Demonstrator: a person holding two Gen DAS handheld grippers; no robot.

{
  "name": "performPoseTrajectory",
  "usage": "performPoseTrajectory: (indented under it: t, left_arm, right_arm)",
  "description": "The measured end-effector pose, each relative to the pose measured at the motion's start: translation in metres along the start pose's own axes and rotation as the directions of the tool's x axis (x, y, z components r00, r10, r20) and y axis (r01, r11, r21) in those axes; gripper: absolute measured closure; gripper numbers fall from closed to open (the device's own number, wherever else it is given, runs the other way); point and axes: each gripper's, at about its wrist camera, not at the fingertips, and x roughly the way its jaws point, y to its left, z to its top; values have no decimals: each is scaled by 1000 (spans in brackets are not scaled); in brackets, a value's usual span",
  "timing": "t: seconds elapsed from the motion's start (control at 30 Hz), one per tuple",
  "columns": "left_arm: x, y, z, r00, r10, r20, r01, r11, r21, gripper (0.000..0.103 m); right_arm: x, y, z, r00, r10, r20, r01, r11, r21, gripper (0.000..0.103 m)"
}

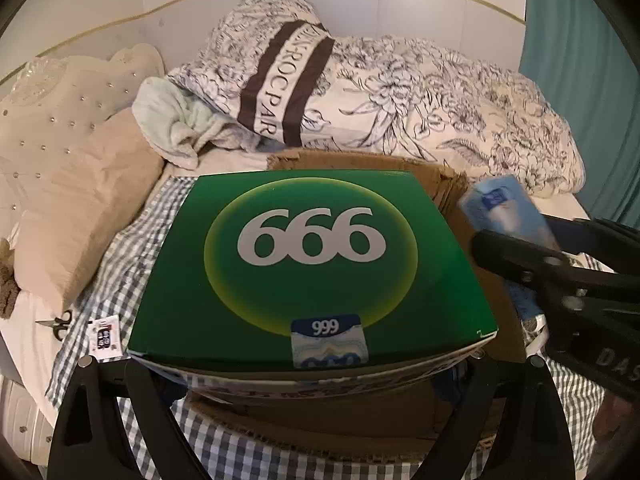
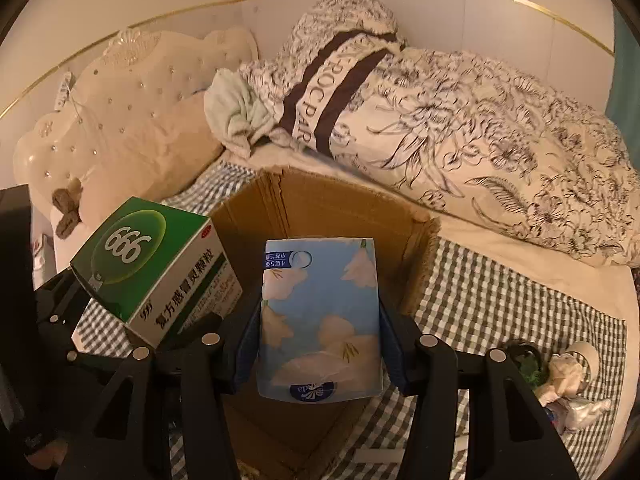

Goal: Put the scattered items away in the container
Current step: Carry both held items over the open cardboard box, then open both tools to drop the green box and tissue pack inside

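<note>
My left gripper (image 1: pixel 312 376) is shut on a green medicine box (image 1: pixel 312 256) marked 999, held over the near edge of an open cardboard box (image 1: pixel 452 188). In the right wrist view the green box (image 2: pixel 156 264) hangs at the left, over the cardboard box's (image 2: pixel 328 208) left wall. My right gripper (image 2: pixel 320 344) is shut on a blue flowered tissue pack (image 2: pixel 320 312), held above the cardboard box's open inside. The tissue pack (image 1: pixel 504 208) and right gripper (image 1: pixel 560 272) show blurred at the right of the left wrist view.
The cardboard box sits on a checked sheet (image 2: pixel 500 300) on a bed. A flowered duvet (image 2: pixel 480 132), a pale towel (image 2: pixel 236 116) and a cushion (image 1: pixel 76 208) lie behind. Small scissors (image 1: pixel 60 322) and a sachet (image 1: pixel 106 336) lie left; scissors and crumpled wrappers (image 2: pixel 568 376) lie right.
</note>
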Motion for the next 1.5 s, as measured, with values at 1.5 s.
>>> performPoseTrajectory:
  t: [1.5]
  left_arm:
    - [-25,-6,10,999,54,-2,-54,998,-21,3]
  right_arm:
    - [-21,-15,6,998,-59,25,57,996,74,33]
